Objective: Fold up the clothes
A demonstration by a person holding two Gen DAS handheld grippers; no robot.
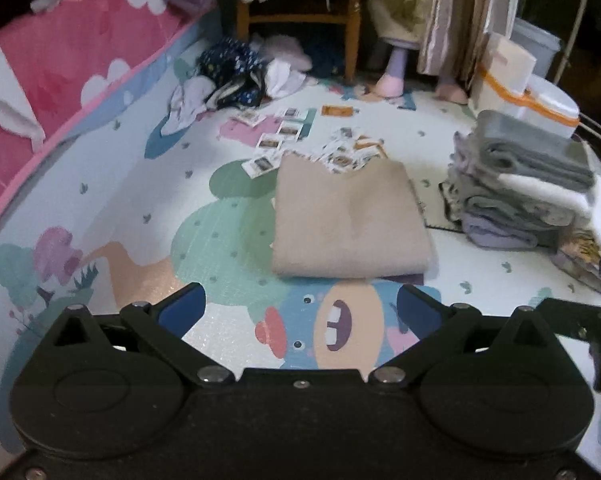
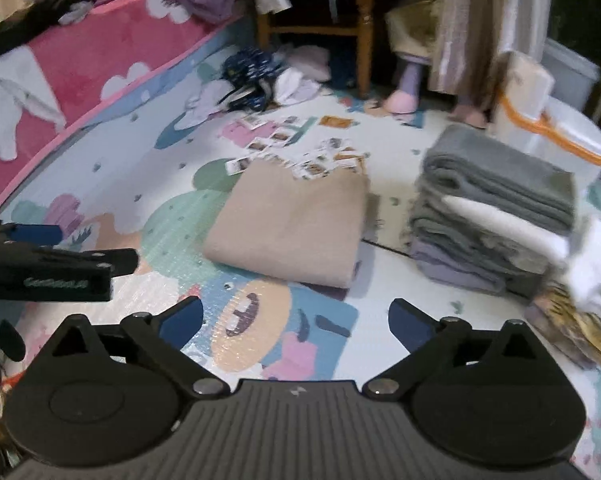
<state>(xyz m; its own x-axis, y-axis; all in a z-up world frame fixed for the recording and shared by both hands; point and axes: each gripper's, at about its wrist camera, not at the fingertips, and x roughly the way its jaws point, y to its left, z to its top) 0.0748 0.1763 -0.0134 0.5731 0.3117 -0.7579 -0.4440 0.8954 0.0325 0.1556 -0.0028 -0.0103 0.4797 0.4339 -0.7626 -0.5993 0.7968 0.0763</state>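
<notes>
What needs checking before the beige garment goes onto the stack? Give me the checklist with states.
1. Left gripper empty, jaws open: ok.
2. Right gripper empty, jaws open: ok.
3. Beige garment folded flat on the play mat: ok.
4. Folded stack square and stable: not ok, layers jut unevenly.
5. Cards clear of the garment: not ok, some overlap its far edge.
6. Fold neat underneath: cannot tell.

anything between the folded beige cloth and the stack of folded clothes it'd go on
Nothing visible. Only bare play mat separates the folded beige cloth from the stack of folded grey and lilac clothes to its right. The scattered cards lie behind it.
</notes>
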